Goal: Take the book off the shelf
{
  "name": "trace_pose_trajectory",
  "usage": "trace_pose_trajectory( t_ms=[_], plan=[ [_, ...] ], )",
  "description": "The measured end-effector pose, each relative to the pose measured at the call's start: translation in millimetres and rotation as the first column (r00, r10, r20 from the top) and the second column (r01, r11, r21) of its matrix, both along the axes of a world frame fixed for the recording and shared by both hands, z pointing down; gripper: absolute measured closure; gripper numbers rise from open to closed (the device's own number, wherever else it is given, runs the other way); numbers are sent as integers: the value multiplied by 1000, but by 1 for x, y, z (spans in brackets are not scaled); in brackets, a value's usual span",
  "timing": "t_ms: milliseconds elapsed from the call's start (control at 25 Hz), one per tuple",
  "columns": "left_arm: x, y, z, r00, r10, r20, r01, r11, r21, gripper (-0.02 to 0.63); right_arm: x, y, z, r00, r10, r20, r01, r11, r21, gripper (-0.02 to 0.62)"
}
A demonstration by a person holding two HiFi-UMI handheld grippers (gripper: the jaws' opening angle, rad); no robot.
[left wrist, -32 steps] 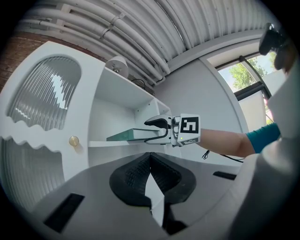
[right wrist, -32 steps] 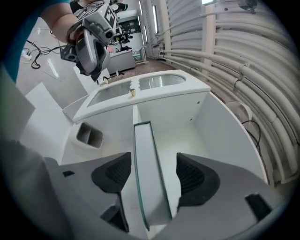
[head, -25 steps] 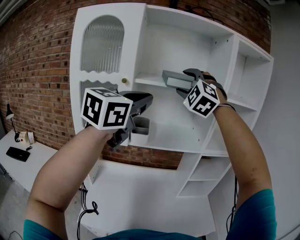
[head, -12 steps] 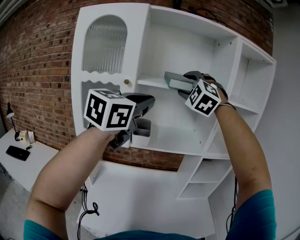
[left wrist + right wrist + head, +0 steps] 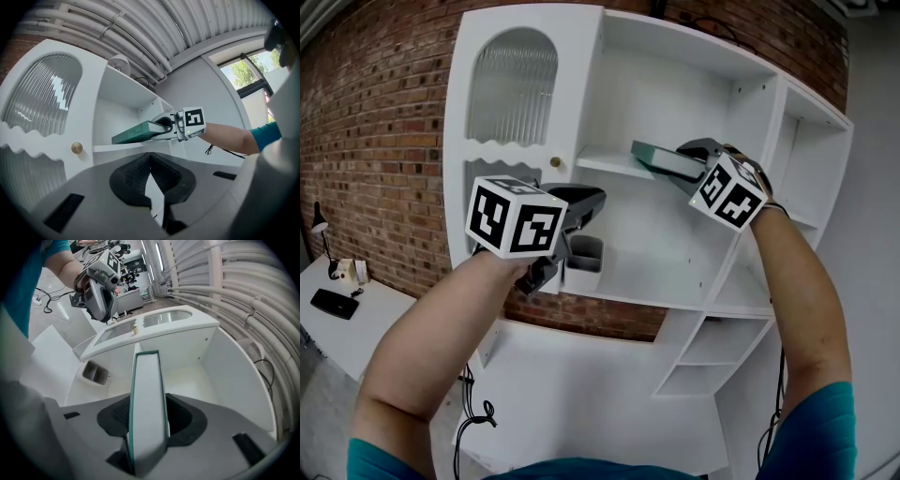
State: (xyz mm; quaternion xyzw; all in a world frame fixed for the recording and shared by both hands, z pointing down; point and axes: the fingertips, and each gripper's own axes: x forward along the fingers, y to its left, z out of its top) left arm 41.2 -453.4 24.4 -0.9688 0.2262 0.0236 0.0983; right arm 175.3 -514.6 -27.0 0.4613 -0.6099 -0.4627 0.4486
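Far out to the left of the left tongs point(image 5: 592, 202) and lower down, a worktop point(image 5: 366, 333) sits against the brick wall point(image 5: 375, 141), with a lamp point(image 5: 321, 223) and a flat black item point(image 5: 326, 303) on it. The left tongs are held up in front of the white cabinet point(image 5: 581, 375), marker cube toward the head camera. Their jaws are together at the tips with nothing between them. Above and left of these tongs is the ribbed glass door point(image 5: 511, 84), and its knob point(image 5: 554, 162) is just up-left of the tips. Just below the tips is a grey holder point(image 5: 583, 258) with two slots, in the open bay; I cannot tell whether it stands or hangs. Ahead of the left tongs and up to their right is the shelf point(image 5: 600, 161), a white board across the bay. The book point(image 5: 656, 159) has a teal cover and pale page edges, and it is between the two tongs, over the shelf's right part. One end is in the right tongs point(image 5: 689, 161) and the rest sticks out ahead of them toward the cabinet's back. It is tilted, with the end in the tongs higher and the far end low at the shelf; contact there is unclear. The right tongs' jaws are closing on the book, one pad on each cover, with the page edge facing that gripper's camera. To the right of the right tongs are narrow side bays point(image 5: 797, 159), with more open bays below.
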Motion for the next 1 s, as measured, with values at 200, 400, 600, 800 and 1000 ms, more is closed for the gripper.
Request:
trace_pose_trajectory(
  t_ms=[200,400,600,800,1000],
  plan=[
    [2,3,-2,1000,1,2,-1,1000,13,591,4,20,-24,997,-21,69,14,995,98,423],
    [6,7,-4,1000,2,2,-2,1000,18,590,9,41,-33,998,-33,60,21,982,186,425],
    [10,14,-4,1000,6,3,-7,1000,24,591,10,67,-43,993,-76,90,52,968,246,425],
    [11,20,0,1000,7,-4,-7,1000,17,591,6,100,-52,978,-154,143,108,952,287,425],
    [7,28,8,1000,7,-8,-6,1000,4,589,0,132,-53,957,-225,185,159,936,313,425]
  ],
)
